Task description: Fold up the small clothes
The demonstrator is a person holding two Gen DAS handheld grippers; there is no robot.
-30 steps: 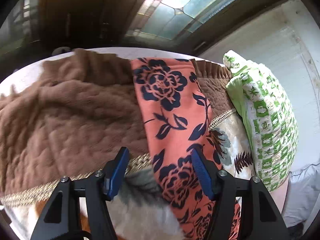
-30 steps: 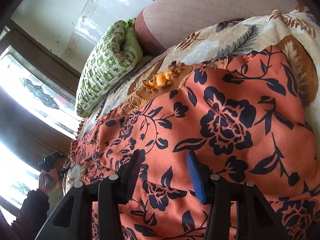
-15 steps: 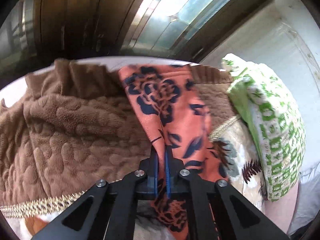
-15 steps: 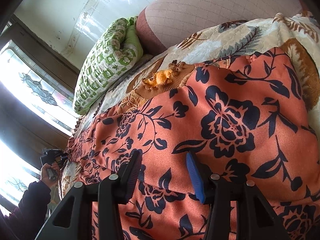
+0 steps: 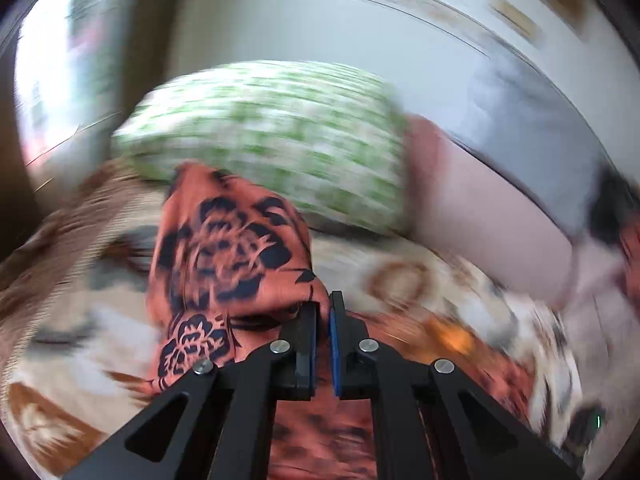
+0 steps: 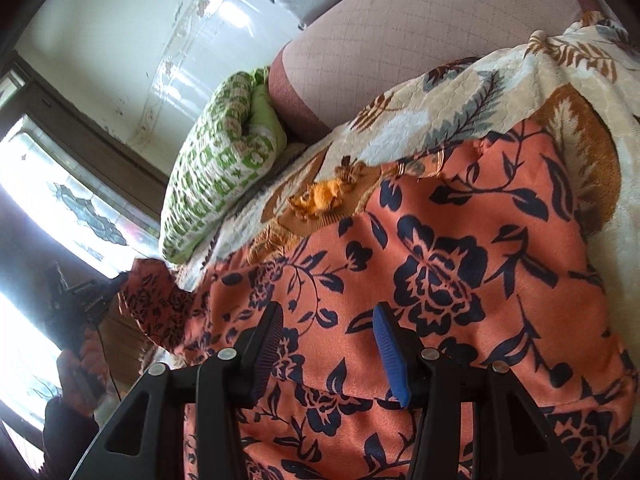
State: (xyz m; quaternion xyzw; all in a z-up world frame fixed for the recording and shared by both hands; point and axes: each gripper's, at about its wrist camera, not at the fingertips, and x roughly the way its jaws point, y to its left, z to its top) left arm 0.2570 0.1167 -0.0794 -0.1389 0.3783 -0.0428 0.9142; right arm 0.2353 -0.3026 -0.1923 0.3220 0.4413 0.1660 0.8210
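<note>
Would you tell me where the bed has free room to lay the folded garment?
Free: the leaf-print blanket between the orange floral garment and the pink mattress edge. Crowded: the green pillow side, where the left gripper lifts a garment corner.

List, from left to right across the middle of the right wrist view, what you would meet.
Bright window → green patterned pillow → leaf-print blanket → pink quilted cushion. The orange floral garment lies nearer, beneath the right gripper.
</note>
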